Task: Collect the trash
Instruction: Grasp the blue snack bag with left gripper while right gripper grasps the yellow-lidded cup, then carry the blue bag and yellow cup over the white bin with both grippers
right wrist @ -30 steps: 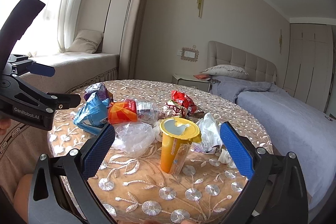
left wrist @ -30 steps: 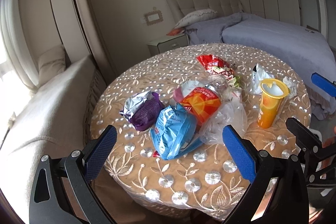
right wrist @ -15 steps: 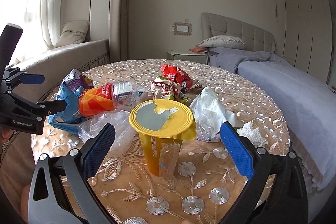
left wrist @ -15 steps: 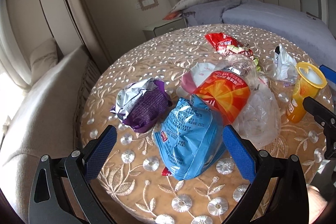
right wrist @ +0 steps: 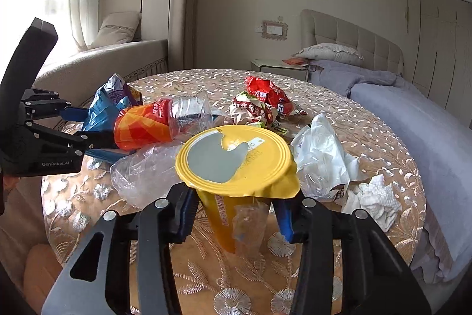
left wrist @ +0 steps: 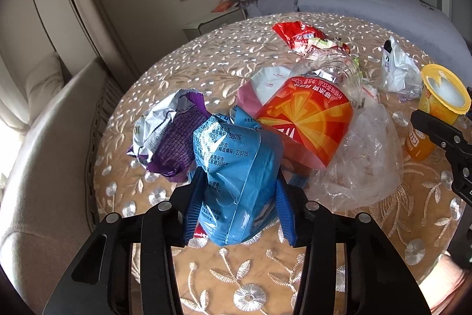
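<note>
The left tool is closing, its jaws pinching the blue snack bag lying straight ahead on the bench. The right tool is closing around the upright yellow cup, its long axis vertical between the jaws.

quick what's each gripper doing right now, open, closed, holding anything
Left gripper: jaws closing on the blue snack bag, pads pressing its sides.
Right gripper: jaws closing around the yellow cup, pads at its sides.
</note>
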`<state>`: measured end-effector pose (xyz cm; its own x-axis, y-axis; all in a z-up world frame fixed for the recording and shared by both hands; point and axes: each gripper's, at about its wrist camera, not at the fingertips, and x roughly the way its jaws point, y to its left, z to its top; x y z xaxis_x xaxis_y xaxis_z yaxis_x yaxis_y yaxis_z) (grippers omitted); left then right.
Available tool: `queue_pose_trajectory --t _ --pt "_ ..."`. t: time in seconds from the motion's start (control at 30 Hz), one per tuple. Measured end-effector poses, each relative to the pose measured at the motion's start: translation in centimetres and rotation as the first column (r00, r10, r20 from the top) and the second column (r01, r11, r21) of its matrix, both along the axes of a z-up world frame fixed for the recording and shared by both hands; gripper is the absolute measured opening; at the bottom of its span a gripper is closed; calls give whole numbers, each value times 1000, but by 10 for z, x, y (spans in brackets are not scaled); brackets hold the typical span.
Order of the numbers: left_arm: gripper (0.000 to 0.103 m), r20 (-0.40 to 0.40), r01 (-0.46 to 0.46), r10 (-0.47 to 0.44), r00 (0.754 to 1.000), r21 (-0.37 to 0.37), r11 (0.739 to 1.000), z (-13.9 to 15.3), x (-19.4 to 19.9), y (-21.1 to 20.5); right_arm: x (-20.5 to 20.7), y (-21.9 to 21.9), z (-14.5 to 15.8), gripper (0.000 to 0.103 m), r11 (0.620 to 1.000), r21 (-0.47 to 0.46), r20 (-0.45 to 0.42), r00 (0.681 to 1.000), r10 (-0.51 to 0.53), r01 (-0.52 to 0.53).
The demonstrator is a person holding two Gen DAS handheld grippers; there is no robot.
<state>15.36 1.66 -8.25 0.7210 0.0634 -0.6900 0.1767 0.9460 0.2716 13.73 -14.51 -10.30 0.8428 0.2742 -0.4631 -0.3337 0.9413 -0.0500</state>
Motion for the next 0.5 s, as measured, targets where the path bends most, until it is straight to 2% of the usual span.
queue_pose_trajectory --t 0.17,0.3,0.5 --pt "42 47 -12 13 999 -14 1000 22 -7 6 -15 -8 16 46 1000 9 57 998 -1 0" --pt "42 85 -14 13 996 5 1000 39 -18 1 -25 -16 30 46 1000 4 99 995 3 -3" --pt "42 98 -44 41 994 24 999 48 -36 -5 -42 -30 44 46 1000 18 130 992 4 -6"
